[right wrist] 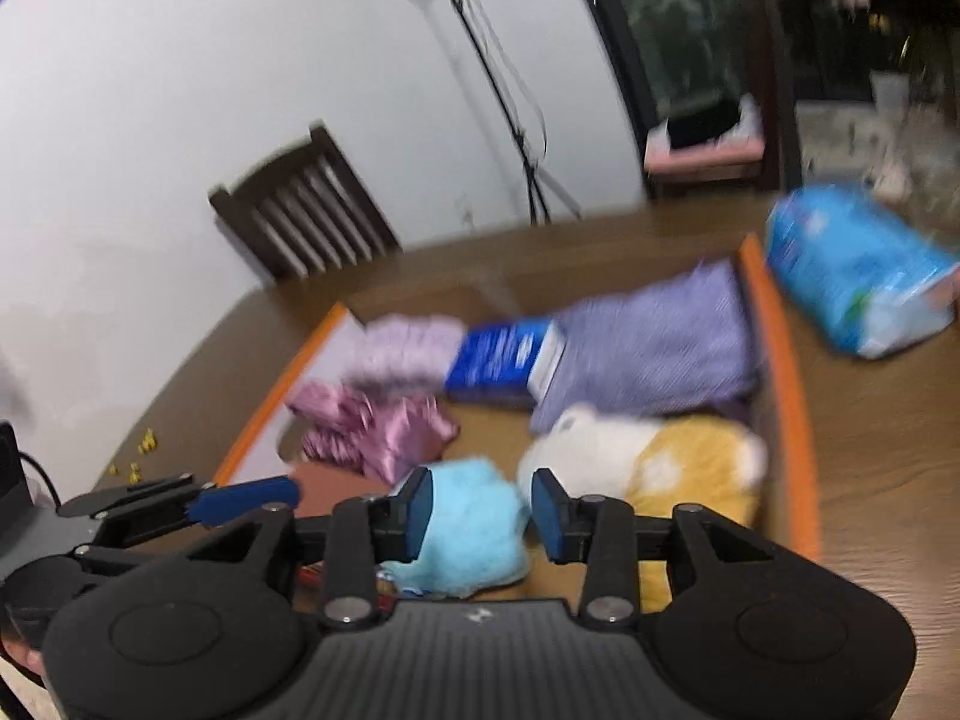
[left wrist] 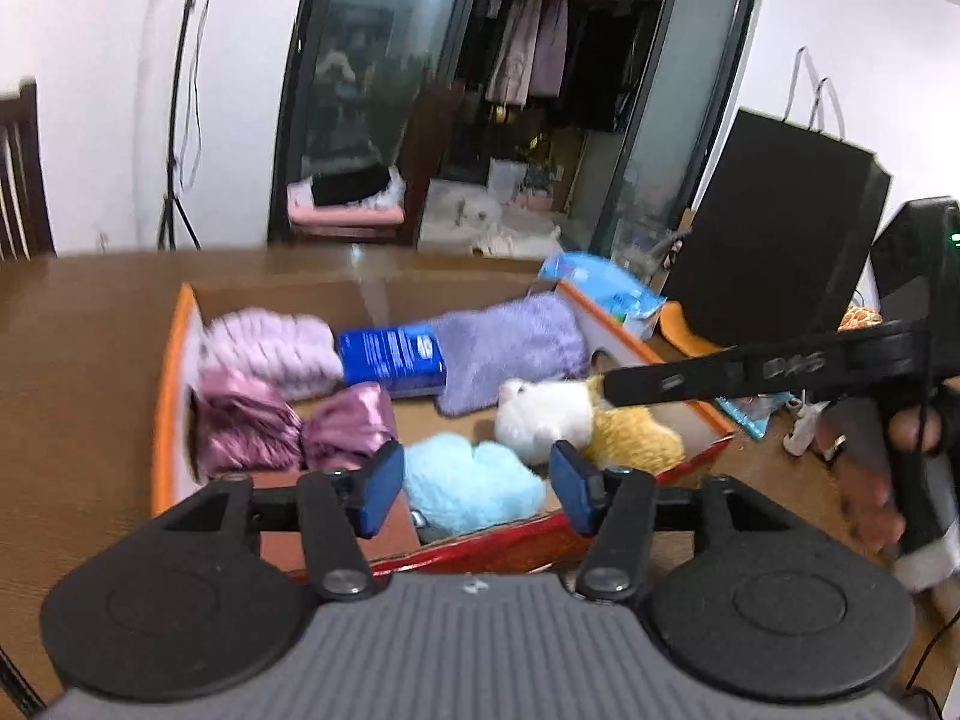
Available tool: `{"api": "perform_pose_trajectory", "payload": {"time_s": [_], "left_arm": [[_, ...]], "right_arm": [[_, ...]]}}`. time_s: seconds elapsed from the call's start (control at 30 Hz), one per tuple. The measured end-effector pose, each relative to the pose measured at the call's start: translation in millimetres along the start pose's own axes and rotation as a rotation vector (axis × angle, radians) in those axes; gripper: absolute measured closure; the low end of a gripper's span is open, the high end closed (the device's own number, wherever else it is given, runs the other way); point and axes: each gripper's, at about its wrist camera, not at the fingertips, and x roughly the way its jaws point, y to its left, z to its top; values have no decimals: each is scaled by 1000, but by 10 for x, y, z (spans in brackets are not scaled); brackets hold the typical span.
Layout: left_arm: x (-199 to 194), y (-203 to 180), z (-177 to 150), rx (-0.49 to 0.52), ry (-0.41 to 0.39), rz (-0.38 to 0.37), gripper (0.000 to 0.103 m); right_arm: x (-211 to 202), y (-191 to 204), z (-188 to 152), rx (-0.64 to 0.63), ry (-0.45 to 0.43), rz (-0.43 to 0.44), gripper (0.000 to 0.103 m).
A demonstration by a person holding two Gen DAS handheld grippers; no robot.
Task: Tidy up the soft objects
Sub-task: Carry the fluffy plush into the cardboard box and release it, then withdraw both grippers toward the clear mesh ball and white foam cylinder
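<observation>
White walls; dark slatted chair standing at 10 o'clock beyond brown table; open closet showing hanging clothes at 12 o'clock.

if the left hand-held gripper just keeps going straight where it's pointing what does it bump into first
Most likely the light blue plush in the near end of the cardboard box. The left hand-held gripper is open and the plush shows right between its fingers, though how far ahead it lies is hard to judge.
</observation>
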Motion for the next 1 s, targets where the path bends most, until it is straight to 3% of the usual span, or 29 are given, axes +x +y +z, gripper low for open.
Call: {"api": "perform_pose_trajectory", "payload": {"time_s": [0.13,0.27,0.4,0.47,0.63,0.83,1.0], "left_arm": [[-492,-138,-62,23,-53,29,36],[-1083,-297,-302,49,-135,54,29],[-1470,-475,-478,74,-176,64,26],[-1554,-561,-534,83,-181,65,25],[-1641,-759,-871,68,-172,70,25],[-1581,-875,-1471,-7,-92,46,24],[-1465,-884,-1590,18,-52,79,24]], "right_arm": [[-629,106,-80,-50,-78,-40,62],[-1195,187,-370,-122,-113,-95,58],[-1665,240,-670,-151,-150,-127,56],[-1818,261,-795,-148,-170,-119,49],[-1990,351,-1144,-139,-217,-80,49],[-1945,418,-1942,-94,-206,-56,49],[-1882,465,-2394,-50,-193,-68,49]]}}
